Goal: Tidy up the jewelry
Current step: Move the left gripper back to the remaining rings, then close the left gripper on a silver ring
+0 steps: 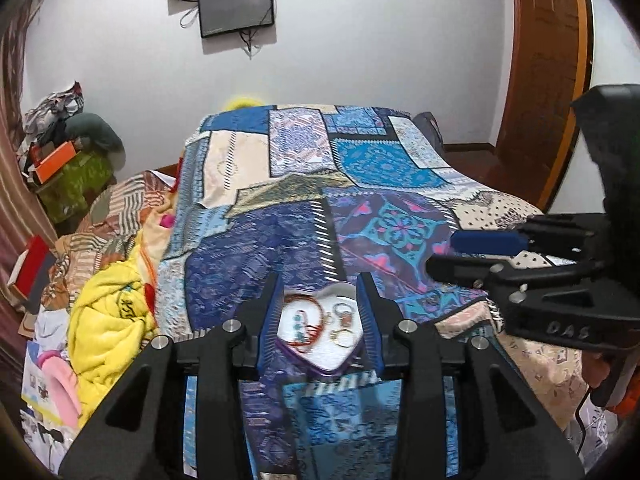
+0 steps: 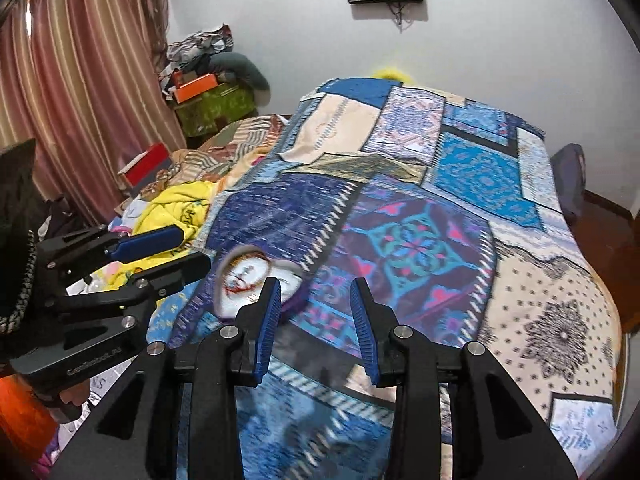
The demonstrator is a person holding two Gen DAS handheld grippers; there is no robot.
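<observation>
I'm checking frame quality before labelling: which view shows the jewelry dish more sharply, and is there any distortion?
Left wrist view: the heart-shaped dish is fairly sharp, rings and beads distinguishable. Right wrist view: the same dish is smeared by motion blur. Both views: fisheye bending, dark corner vignetting; the door frame curves.

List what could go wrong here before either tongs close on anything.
1. The heart-shaped dish sits on a soft patchwork bedspread, so a push from the open left tongs could tip it and spill the pieces.
2. The red cord lies tangled over other jewelry; pulling it may drag them out.
</observation>
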